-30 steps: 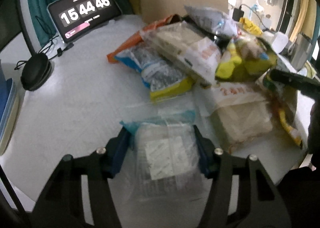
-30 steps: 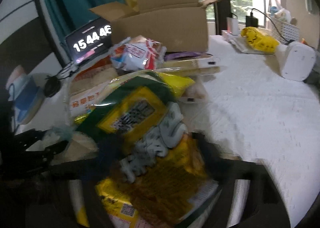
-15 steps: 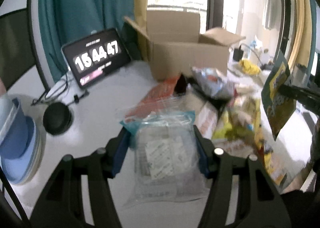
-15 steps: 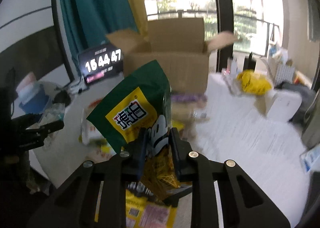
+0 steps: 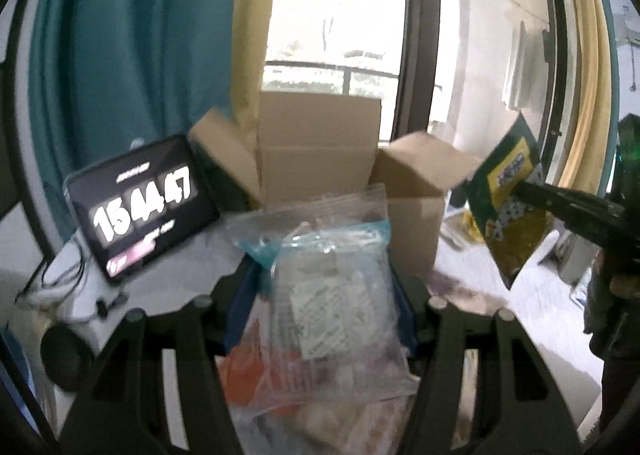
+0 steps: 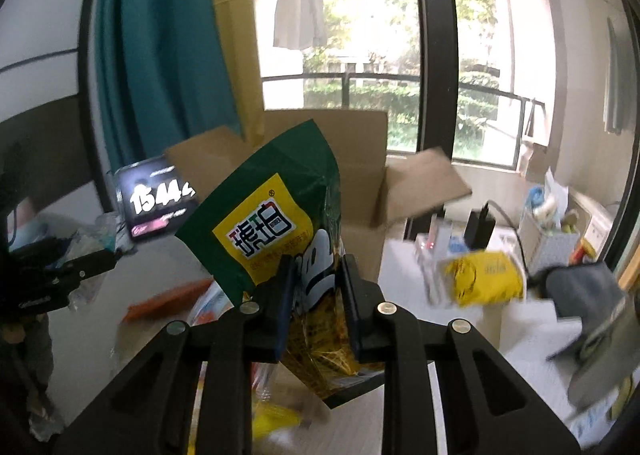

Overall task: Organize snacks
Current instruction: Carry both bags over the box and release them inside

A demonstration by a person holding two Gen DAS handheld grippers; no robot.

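Landmark: the open cardboard box [image 5: 320, 151] at the back of the counter [image 5: 168, 279].

Left tongs [image 5: 322, 307]: closed on a clear zip-top bag [image 5: 336, 303], one blue-padded finger pressed against each side. The bag stands directly in front of the box, raised off the counter, its upper edge overlapping the box's front wall in the left wrist view. A white printed label sits on the bag's face; its text is too blurred to read.

Right tongs [image 6: 316, 287]: closed narrowly on a green-and-yellow snack bag [image 6: 276, 223], gripped near its middle. The bag is tilted, with its top leaning left, and is held in front of the box, covering part of the box's front wall and opening in the right wrist view. Its yellow panel carries a white logo block with red and black Chinese characters and a registered-trademark mark. In the left wrist view the same bag hangs to the right of the box.

Under and in front of the box, other snack packets [image 6: 168, 303] lie blurred on the counter.

Left of the box, a tablet [image 5: 140, 211] leans upright and displays "15 44 47" in white digits. Right of the box lies a yellow packet [image 6: 480, 279].

Behind the box hangs a teal curtain [image 5: 120, 55], next to a window with a railing.
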